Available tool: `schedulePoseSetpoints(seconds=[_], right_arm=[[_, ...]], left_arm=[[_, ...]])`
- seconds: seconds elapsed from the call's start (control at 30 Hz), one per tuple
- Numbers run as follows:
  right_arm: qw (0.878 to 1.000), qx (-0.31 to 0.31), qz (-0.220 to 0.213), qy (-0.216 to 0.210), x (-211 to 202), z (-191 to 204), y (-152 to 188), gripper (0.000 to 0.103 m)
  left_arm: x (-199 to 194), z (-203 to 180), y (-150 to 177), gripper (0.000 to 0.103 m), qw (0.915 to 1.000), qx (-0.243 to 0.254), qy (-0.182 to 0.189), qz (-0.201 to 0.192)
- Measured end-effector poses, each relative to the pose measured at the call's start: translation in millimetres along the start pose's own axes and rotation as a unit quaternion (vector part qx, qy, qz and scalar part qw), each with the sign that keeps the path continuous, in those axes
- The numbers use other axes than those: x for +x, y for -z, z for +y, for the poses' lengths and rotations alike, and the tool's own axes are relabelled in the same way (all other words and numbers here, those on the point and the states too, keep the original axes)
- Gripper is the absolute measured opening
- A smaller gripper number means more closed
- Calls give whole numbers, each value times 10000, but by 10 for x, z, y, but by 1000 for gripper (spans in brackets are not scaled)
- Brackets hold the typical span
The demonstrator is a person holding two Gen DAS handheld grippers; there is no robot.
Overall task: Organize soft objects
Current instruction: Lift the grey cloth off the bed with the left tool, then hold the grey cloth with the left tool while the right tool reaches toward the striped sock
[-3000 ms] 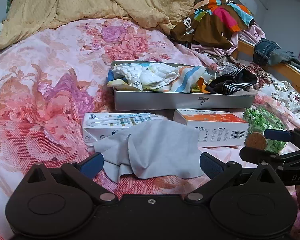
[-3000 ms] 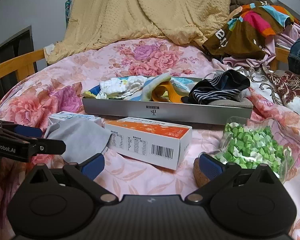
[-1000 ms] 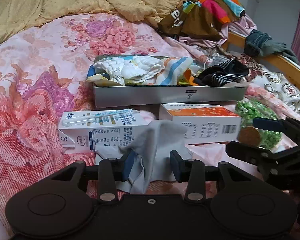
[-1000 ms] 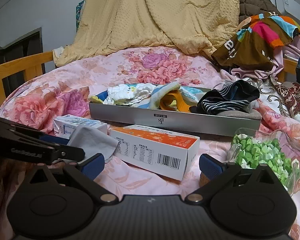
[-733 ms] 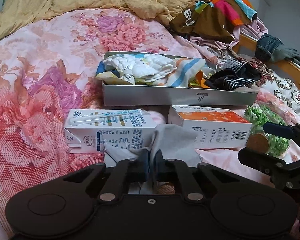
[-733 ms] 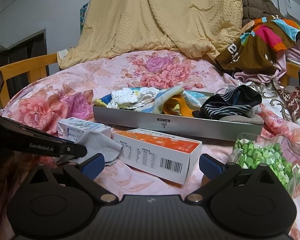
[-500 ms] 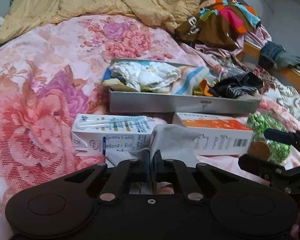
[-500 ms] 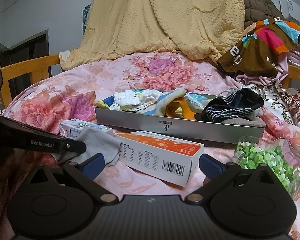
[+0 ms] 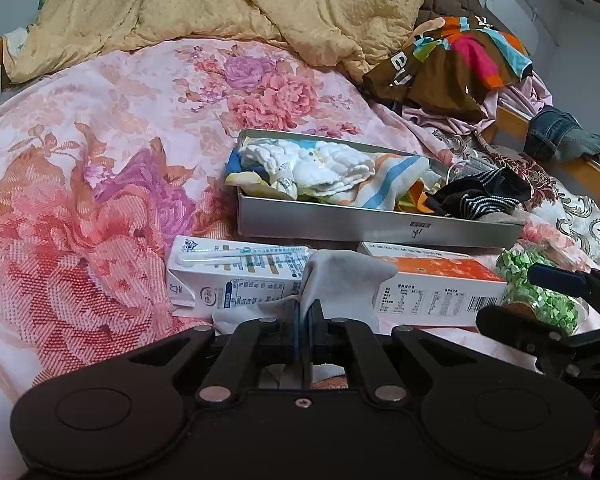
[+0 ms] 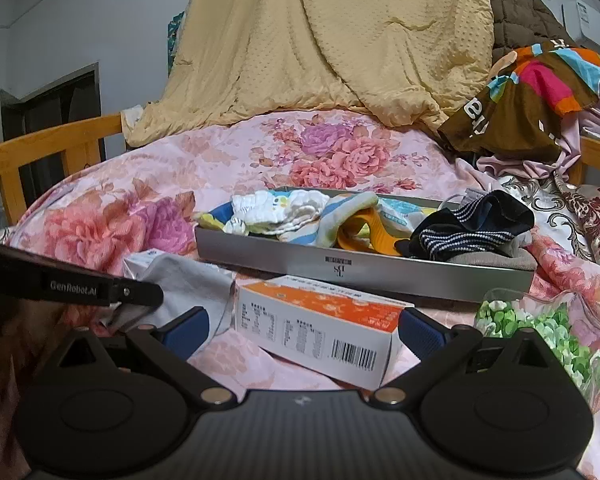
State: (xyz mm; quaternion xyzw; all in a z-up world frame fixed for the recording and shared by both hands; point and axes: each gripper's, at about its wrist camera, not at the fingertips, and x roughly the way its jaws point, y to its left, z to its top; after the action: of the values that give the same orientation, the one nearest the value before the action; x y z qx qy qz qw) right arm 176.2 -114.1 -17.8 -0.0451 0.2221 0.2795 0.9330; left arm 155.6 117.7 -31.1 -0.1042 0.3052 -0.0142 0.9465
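Looking through my left wrist camera, I have the left tool [image 9: 303, 322] clenched on a fold of the grey cloth [image 9: 342, 280], which rises toward 12 o'clock, draped against the white carton [image 9: 236, 276] and the orange box [image 9: 432, 290]. Only this view shows the pinch itself. At 3 o'clock the right tool [image 9: 556, 300] juts in beside the bag of green bits [image 9: 540, 284]. Beyond lies the grey tray [image 9: 380, 226] of cloths.

Through my right wrist camera, the right tool [image 10: 302, 330] stands released, pads wide around the near corner of the orange box. At 9 o'clock the left tool's fingers [image 10: 138, 294] hold the cloth's edge. Open bedspread [image 10: 100, 216] lies at 10 o'clock, up to the wooden rail [image 10: 56, 140].
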Motion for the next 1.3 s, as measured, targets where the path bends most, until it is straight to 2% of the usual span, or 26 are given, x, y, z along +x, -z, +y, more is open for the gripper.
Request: schedulePoseSetpoints(seconds=[0.3,0.43,0.83,1.1,1.3], right_arm=[[9998,159,63,65,7,-74,-87,103],[9999,124,85,-32,5,-102,-85,103],[9976,-287,70,-620,107,-180,-210,103],[9945,-284,195,-984,235,-283,-280,103],[9856,-657,259,-1538,311,-256,-312,103]], left_arm=[[-67,-8,-16,3,9999,-56,-51,-97],[-89,-27,-32,3,9999,-35,-62,-143],[-84,-53,-80,3,9997,-52,-93,-210],[-69,-65,-70,3,9995,-119,-200,-235],[-77,-54,-84,3,9991,-152,-287,-274]])
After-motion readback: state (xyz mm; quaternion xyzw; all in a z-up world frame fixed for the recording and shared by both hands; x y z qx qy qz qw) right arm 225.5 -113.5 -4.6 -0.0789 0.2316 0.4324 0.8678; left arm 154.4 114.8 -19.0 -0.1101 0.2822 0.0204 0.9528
